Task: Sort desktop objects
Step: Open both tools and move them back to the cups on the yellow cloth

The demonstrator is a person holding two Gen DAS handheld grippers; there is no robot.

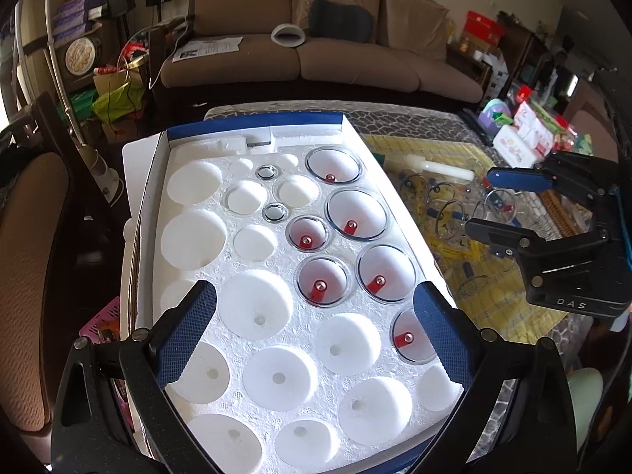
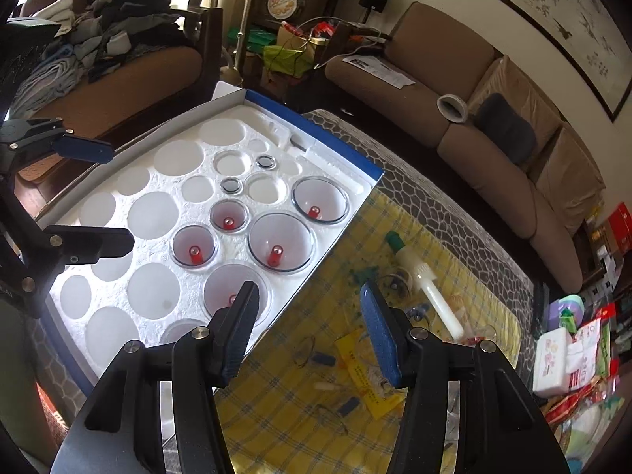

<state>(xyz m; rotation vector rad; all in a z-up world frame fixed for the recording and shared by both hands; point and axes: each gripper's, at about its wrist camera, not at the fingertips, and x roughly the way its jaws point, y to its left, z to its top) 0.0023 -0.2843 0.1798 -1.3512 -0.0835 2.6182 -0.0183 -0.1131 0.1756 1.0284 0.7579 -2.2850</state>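
A white foam tray point(image 1: 276, 260) point(image 2: 158, 237) with round sockets lies in a blue-rimmed box. Several clear cups with red valves point(image 1: 322, 282) point(image 2: 278, 247) sit in its right-hand sockets. My left gripper point(image 1: 314, 296) point(image 2: 114, 197) hangs over the tray's near half, open wide, with nothing between its fingers. My right gripper point(image 2: 308, 300) point(image 1: 489, 207) hovers over the tray's right edge and the yellow cloth point(image 2: 335, 359), its jaws half apart and holding nothing. Loose clear cups point(image 1: 450, 217) point(image 2: 395, 284) and a white pump point(image 1: 442, 168) point(image 2: 430, 292) lie on the cloth.
Small blue valve parts and a yellow leaflet point(image 2: 367, 379) are scattered on the cloth. Packets and boxes point(image 1: 525, 134) point(image 2: 568, 355) crowd the table's right end. A brown sofa point(image 1: 316, 51) stands behind the table and a chair point(image 1: 31, 276) to the left.
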